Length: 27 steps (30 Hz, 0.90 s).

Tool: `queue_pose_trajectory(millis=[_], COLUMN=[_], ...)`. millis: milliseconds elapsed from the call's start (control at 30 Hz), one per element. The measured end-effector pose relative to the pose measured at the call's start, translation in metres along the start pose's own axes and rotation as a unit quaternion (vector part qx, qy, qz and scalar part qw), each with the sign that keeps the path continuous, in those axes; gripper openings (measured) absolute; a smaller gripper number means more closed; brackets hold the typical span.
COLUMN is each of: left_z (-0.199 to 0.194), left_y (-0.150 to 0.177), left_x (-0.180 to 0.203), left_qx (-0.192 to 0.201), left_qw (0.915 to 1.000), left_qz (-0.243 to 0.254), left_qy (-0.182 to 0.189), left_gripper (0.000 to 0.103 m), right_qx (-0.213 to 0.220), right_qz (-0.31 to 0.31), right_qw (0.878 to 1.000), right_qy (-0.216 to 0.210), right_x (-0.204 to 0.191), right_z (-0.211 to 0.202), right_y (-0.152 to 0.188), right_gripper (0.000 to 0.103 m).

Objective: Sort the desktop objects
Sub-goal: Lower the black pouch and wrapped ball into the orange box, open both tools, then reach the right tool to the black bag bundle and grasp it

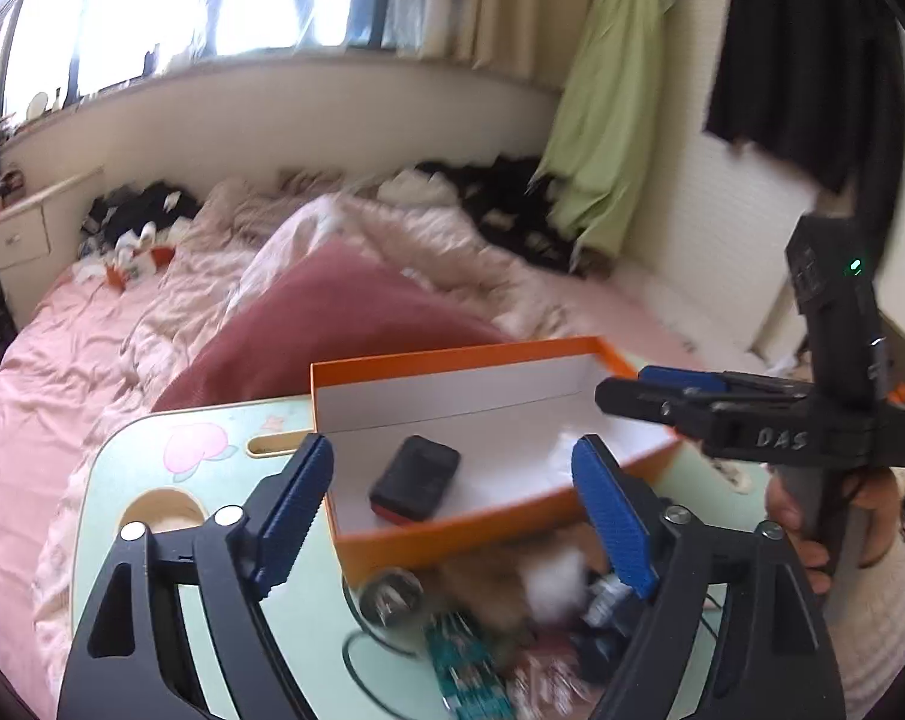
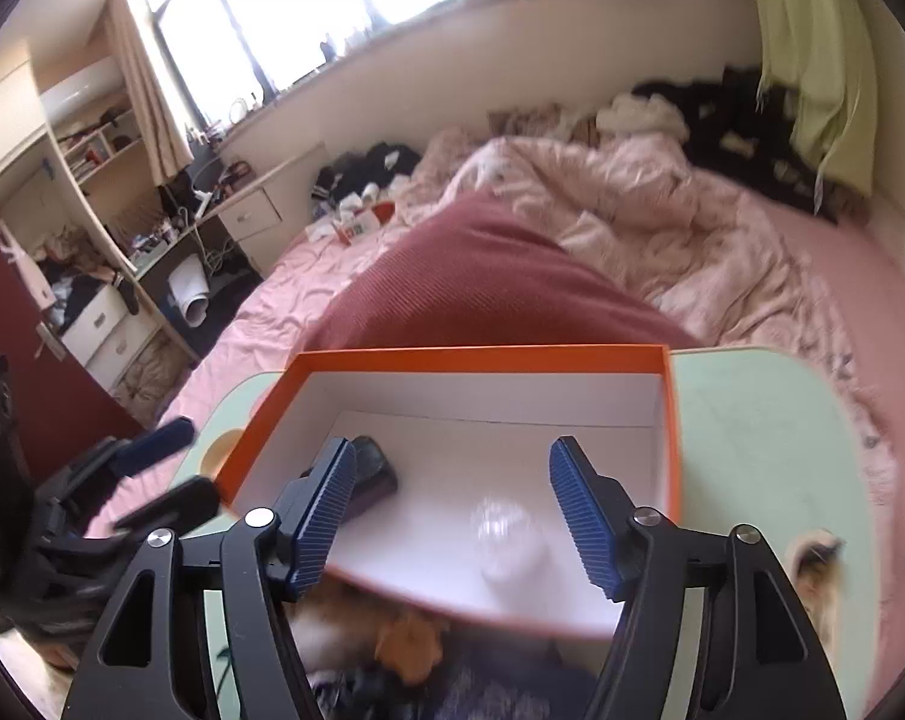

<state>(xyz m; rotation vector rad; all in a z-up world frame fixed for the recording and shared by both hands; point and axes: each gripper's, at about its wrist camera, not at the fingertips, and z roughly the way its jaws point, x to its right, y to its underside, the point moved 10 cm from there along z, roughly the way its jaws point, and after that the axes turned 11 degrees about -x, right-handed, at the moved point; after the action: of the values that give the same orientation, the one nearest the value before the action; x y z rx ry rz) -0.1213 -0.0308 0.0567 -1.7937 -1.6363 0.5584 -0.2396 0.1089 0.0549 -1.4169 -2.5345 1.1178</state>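
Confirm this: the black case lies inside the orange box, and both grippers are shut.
Wrong on the grippers. The black case does lie inside the orange box, but the left gripper and right gripper both stand open, nothing between their pads. Each wrist view shows it.

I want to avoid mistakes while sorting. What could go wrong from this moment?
1. The orange box stands on a small green lap table set on a bed; a push from either open gripper could probably shift or tip it.
2. The clear, blurred object in the box seems loose and might roll.
3. The pile in front of the box is crowded, with a thin cable nearby; the left gripper could snag it or grab two things.
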Motion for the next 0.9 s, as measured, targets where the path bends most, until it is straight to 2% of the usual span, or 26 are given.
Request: queue_pose_trajectory(millis=[100, 167, 233, 333, 467, 500, 533, 600, 667, 733, 900], left_z=[-0.026, -0.028, -0.021, -0.012, 0.008, 0.012, 0.014, 0.015, 0.019, 0.022, 0.023], left_y=[0.029, 0.056, 0.085, 0.116, 0.141, 0.145, 0.145, 0.143, 0.143, 0.143, 0.145], left_x=[0.006, 0.006, 0.009, 0.012, 0.013, 0.01, 0.008, 0.007, 0.007, 0.002, -0.003], left_qx=[0.014, -0.003, -0.03, -0.048, -0.069, -0.073, -0.06, -0.05, -0.05, -0.048, -0.045], left_qw=[0.9995, 0.9994, 0.9989, 0.9965, 0.9932, 0.9922, 0.991, 0.9907, 0.9917, 0.9908, 0.9902], left_qz=[0.013, -0.002, -0.02, -0.021, -0.025, -0.032, -0.032, -0.031, -0.031, -0.038, -0.043], left_qy=[-0.027, -0.034, -0.03, -0.065, -0.091, -0.096, -0.115, -0.123, -0.114, -0.121, -0.125], left_gripper=[0.082, 0.082, 0.082, 0.082, 0.082, 0.082, 0.083, 0.084, 0.09, 0.101, 0.103], right_qx=[0.008, -0.009, -0.03, -0.034, -0.052, -0.056, -0.049, -0.053, -0.055, -0.051, -0.049], right_qz=[-0.028, -0.031, -0.03, -0.023, -0.022, -0.025, -0.034, -0.039, -0.044, -0.044, -0.044], right_qw=[0.998, 0.998, 0.997, 0.994, 0.991, 0.99, 0.989, 0.99, 0.99, 0.99, 0.99], right_qy=[0.047, 0.058, 0.068, 0.098, 0.118, 0.124, 0.138, 0.128, 0.123, 0.123, 0.123], right_x=[-0.008, -0.007, -0.005, 0.002, 0.004, 0.004, 0.003, -0.001, -0.001, 0.001, 0.0], right_z=[-0.025, -0.027, -0.024, -0.022, -0.008, -0.005, -0.006, -0.003, 0.001, 0.002, 0.002], right_y=[0.04, 0.068, 0.098, 0.13, 0.158, 0.162, 0.161, 0.162, 0.161, 0.159, 0.159], right_gripper=[0.081, 0.081, 0.081, 0.081, 0.081, 0.083, 0.086, 0.102, 0.103, 0.103, 0.103])
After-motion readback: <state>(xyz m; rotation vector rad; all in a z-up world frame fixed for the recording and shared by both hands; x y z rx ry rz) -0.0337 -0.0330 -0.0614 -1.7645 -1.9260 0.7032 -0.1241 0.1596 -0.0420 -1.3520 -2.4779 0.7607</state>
